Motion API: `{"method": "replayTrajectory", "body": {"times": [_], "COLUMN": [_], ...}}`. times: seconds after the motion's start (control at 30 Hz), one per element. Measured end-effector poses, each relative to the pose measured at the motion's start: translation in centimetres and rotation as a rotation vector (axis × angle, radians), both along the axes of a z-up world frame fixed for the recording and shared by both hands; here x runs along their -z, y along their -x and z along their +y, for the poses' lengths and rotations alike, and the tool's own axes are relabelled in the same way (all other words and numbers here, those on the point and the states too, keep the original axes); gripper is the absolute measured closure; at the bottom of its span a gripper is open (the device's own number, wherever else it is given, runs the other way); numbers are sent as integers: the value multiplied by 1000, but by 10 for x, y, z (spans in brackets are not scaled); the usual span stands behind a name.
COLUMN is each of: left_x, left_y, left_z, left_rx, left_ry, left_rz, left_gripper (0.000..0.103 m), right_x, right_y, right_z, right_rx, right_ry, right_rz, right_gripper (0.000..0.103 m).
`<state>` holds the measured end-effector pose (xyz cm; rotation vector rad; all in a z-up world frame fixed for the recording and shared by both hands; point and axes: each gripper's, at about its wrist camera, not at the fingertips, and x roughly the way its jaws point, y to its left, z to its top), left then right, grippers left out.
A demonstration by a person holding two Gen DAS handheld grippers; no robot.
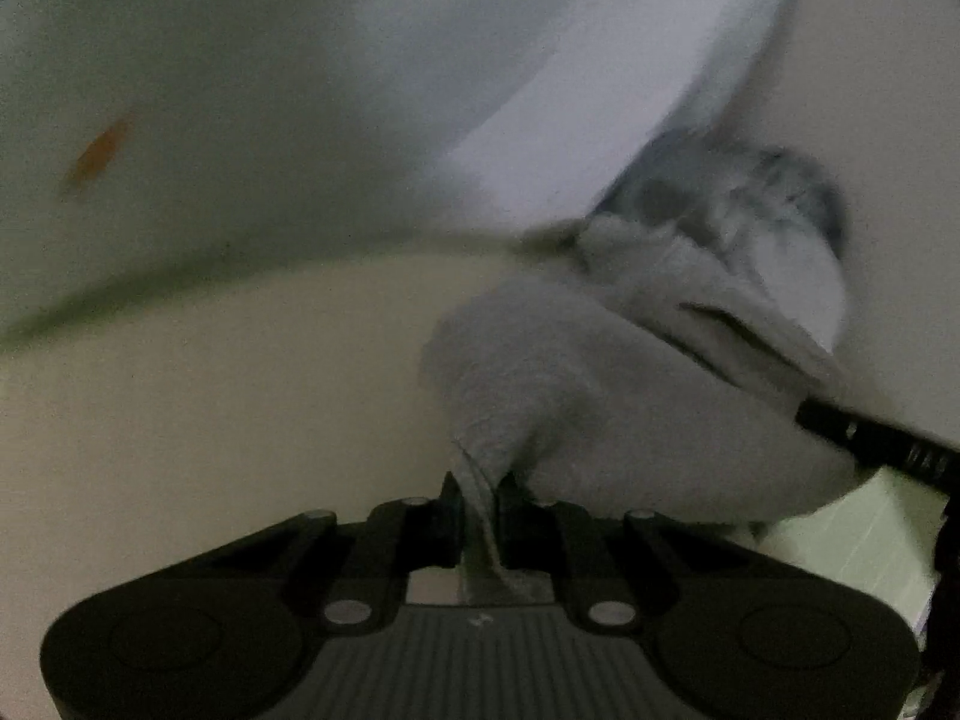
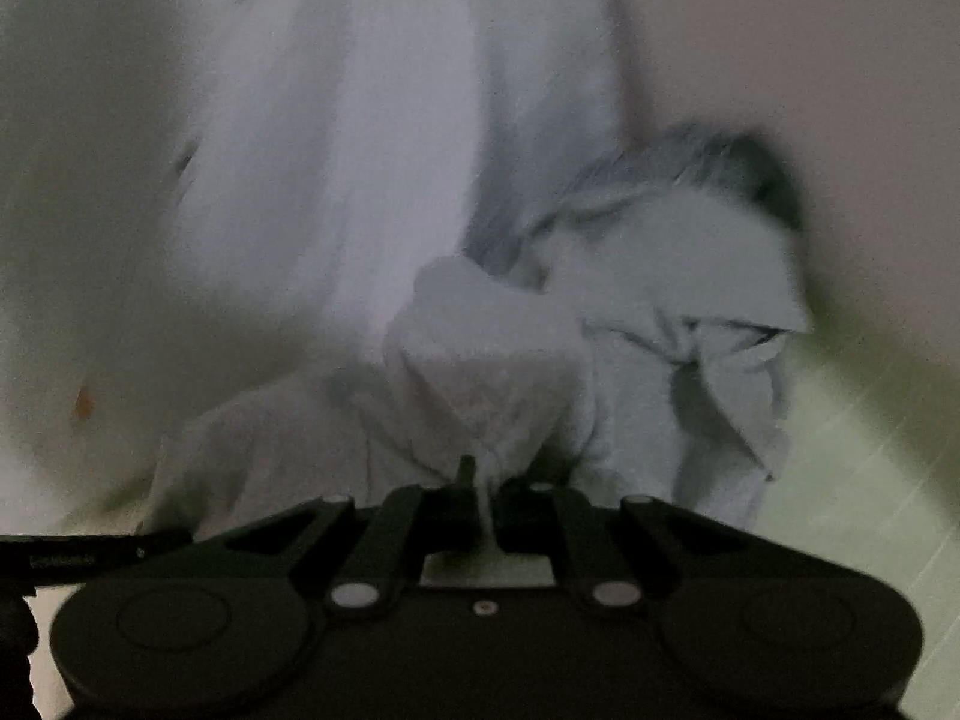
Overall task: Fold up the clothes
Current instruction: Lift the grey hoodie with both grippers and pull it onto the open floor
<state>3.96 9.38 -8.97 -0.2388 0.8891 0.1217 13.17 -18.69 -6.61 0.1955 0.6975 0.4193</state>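
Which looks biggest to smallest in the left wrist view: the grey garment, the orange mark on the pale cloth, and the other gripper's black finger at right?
1. grey garment, pinched in the left gripper.
2. black finger of the right gripper, partly cut off.
3. orange mark, though farther away and blurred.

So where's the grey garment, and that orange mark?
Garment [image 1: 600, 372]: left wrist view, bunched fabric above the fingers.
Garment [image 2: 492, 360]: right wrist view, bunched middle.
Orange mark [image 1: 99, 156]: left wrist view, its centre.

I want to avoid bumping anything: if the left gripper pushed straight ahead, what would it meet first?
The grey garment that the left gripper is shut on bunches directly ahead, so likely that; blur leaves depth unclear.
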Motion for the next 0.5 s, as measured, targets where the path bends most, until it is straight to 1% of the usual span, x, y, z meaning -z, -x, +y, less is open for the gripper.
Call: {"method": "replayTrajectory", "body": {"times": [0.03, 0.1, 0.17, 0.3, 0.37, 0.43, 0.47, 0.5], "left_x": [10, 22, 24, 20, 19, 19, 18, 16], "left_y": [21, 65, 106, 172, 201, 230, 240, 247], "left_z": [12, 39, 64, 118, 143, 162, 169, 174], "left_rx": [-36, -111, -176, -311, -374, -422, -451, -477], "left_ry": [8, 25, 26, -2, -16, -3, 10, 24], "left_rz": [32, 72, 83, 93, 110, 124, 120, 109], "left_gripper": [91, 91, 91, 91, 90, 87, 84, 83], "right_x": [6, 17, 23, 29, 28, 26, 24, 21], "right_y": [12, 36, 59, 110, 132, 154, 161, 168], "right_z": [15, 44, 71, 127, 152, 170, 175, 178], "right_rx": [-38, -111, -175, -314, -381, -422, -431, -435], "right_ry": [5, 14, 14, 3, -17, -56, -73, -88], "right_rz": [28, 79, 111, 163, 193, 229, 240, 246], "right_gripper": [98, 98, 98, 98, 97, 95, 89, 78]}}
